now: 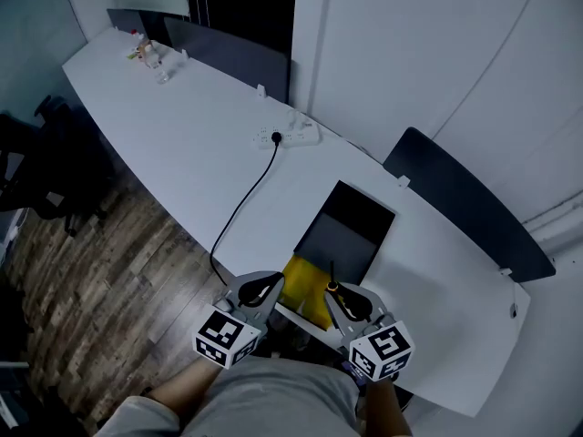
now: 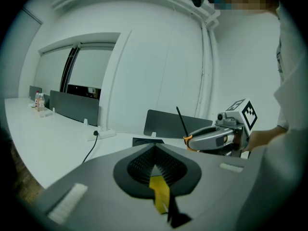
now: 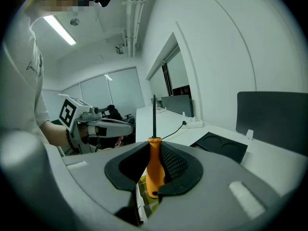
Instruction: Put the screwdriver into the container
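Note:
My right gripper (image 1: 339, 291) is shut on a screwdriver (image 1: 332, 280) with an orange handle (image 3: 155, 170); its black shaft stands upright past the jaws. It hovers at the table's near edge, just right of a yellow container (image 1: 305, 294) that lies against the front of a black tray (image 1: 351, 221). My left gripper (image 1: 273, 285) is at the yellow container's left side, its jaws together with nothing between them. The yellow surface shows below the pads in the left gripper view (image 2: 161, 191). From the left gripper view the right gripper (image 2: 211, 137) is level with me, screwdriver shaft up.
The long white table (image 1: 182, 153) carries a power strip (image 1: 290, 137) with a black cable (image 1: 239, 209) running to the near edge. Dark partition panels (image 1: 465, 203) stand along the far side. Small bottles (image 1: 146, 53) sit at the far left end. A chair (image 1: 46, 171) stands on the wooden floor.

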Motion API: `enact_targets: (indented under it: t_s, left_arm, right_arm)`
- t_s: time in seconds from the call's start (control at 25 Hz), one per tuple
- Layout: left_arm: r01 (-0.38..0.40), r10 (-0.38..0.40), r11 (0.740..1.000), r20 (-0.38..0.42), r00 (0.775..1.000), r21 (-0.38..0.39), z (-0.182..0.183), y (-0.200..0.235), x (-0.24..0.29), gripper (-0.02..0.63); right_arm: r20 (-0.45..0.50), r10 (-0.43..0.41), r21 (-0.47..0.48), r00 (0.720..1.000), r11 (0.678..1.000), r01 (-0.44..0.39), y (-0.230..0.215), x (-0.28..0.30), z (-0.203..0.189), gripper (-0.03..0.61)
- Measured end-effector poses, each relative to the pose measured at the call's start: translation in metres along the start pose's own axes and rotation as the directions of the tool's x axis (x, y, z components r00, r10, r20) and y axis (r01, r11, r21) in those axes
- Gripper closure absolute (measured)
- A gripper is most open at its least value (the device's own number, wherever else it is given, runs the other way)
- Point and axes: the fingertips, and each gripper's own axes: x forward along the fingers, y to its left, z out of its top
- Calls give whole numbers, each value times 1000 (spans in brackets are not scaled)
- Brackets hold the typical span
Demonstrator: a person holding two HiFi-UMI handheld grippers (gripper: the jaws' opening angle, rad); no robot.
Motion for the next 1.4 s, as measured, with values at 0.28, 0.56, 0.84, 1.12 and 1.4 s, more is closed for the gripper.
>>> enact_targets:
  t_s: [0.28,0.56,0.84,1.12,1.4]
  left_arm:
    - [35,-35,999,-24,999,-1,-4,6,10,612]
    - [50,-49,999,-58,997,14,-13,12,20,612]
    - [54,-54,999,-83,995,-2,-24,16,26,612]
    - [53,-55,998,-93,994,-27,-36,21,28,612]
    - [39,-44,998,-110,993,-48,-49,28,30,612]
  right_arm:
    - [-40,-25,8,999,1000,25,-7,9,-10,491]
    - [-87,-41,10,995,999,42,-17,19,-23,491]
    - [-120,-56,12,991,998,58,-27,25,-35,492]
    - [-155,-63,14,986,998,66,-31,29,-47,492]
    - [-187,-55,25,981,998,61,-35,37,-61,492]
